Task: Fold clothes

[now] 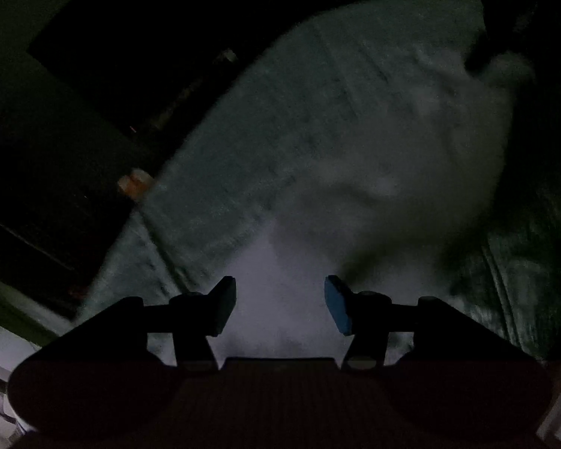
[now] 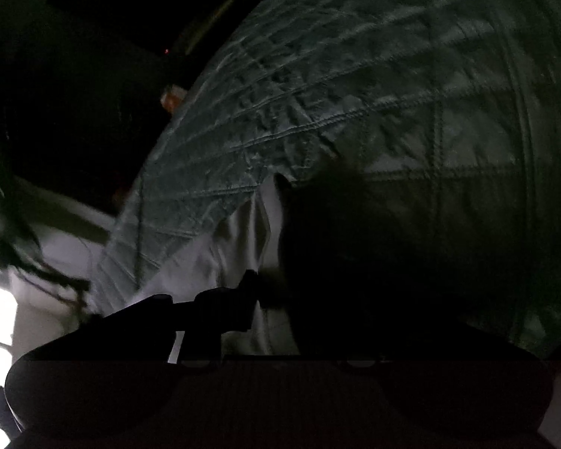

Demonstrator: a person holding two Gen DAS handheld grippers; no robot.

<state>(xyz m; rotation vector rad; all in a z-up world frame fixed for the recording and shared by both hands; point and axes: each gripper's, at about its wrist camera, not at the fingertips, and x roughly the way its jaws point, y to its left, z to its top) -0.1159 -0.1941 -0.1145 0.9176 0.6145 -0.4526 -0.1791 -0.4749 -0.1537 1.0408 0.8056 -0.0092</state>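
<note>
Dim scene; left gripper (image 1: 280, 305), jaws apart with nothing pressed between them, over a pale garment (image 1: 392, 142) spread on a quilted green cover (image 1: 243, 131); small orange object (image 1: 132, 183) at the cover's edge. Right gripper (image 2: 276, 292): one finger (image 2: 239, 307) visible against the garment's white folds (image 2: 239, 247), the other lost in shadow, so its state cannot be told; cover (image 2: 355, 93) fills the view beyond.

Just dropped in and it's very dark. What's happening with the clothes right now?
A person is working a pale white garment spread on a dark green quilted bedcover. The left claw hangs open over the cloth, gripping nothing. The right claw sits at a white fold beside a dark piece of cloth; its grip is unclear.
</note>
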